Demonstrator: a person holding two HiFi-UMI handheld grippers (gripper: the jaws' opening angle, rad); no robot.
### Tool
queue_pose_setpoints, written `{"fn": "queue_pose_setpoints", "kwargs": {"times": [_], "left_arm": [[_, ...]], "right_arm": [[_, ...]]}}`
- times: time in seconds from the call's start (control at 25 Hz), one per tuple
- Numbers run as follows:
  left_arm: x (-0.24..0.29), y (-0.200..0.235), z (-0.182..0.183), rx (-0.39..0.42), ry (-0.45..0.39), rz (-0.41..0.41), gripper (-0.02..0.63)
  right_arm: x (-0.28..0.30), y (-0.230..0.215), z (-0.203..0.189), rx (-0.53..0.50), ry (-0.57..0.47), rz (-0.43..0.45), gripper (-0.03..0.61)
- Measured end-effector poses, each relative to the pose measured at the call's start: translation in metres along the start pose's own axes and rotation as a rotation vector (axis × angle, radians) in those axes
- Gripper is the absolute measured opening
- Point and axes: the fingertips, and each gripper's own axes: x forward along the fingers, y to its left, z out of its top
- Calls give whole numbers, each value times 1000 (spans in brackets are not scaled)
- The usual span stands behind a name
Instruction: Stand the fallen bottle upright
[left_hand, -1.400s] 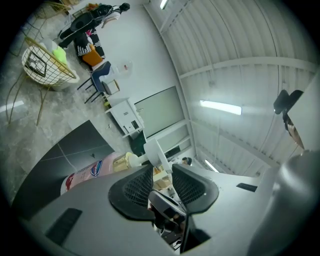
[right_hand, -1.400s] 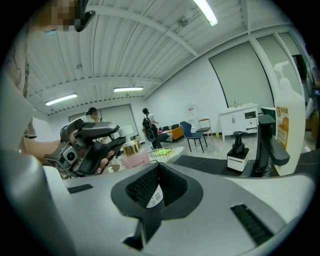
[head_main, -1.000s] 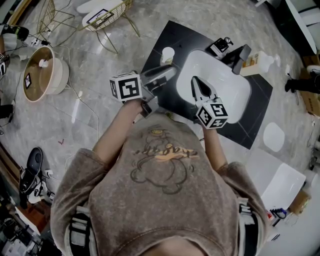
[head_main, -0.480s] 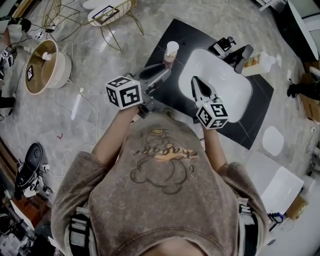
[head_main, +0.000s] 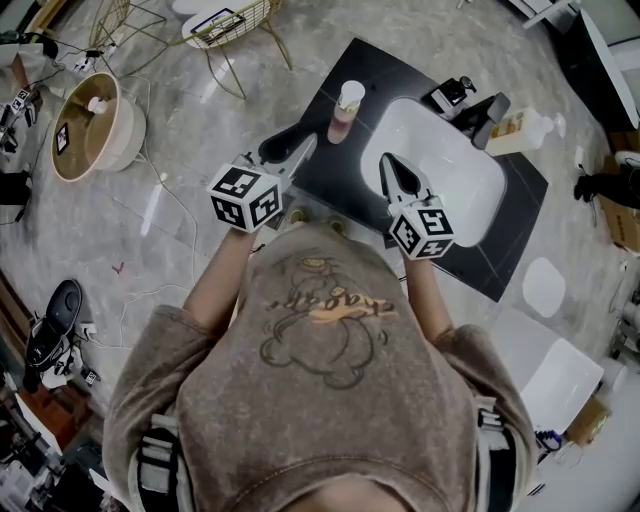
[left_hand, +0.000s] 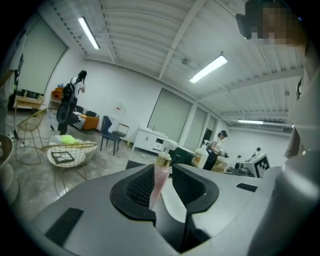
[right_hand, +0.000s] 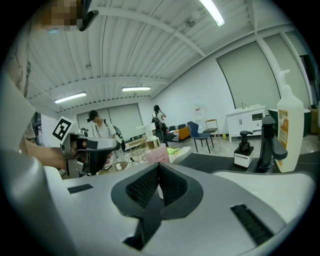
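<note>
We see the pink bottle (head_main: 348, 108) standing upright on the black mat (head_main: 340, 175), just left of the white sink (head_main: 455, 175), with its long axis vertical. Our left gripper (head_main: 300, 146) is the nearer of the 2. Its jaws stand apart with nothing pressed between them, and the bottle lies straight ahead, framed in their gap but beyond the tips. Our right gripper (head_main: 387, 166) hovers at the sink's near edge, jaws together and empty. We judge the bottle already stood up; any further move would fall to the left gripper, straight ahead.
</note>
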Motion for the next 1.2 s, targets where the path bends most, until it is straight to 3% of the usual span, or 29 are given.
{"fn": "queue_pose_setpoints", "kwargs": {"times": [0.4,0.76,1.2], "left_arm": [[-14,32,-16,157,-23,173,110],[-12,35,-35,173,-15,213,18],[-12,36,-40,157,-29,223,18]], "right_arm": [[-2,-2,-2,-41,-1,-31,-3],[-3,-5,-6,-77,-10,-54,-3],[-2,-5,-7,-80,-28,-59,-5]]}}
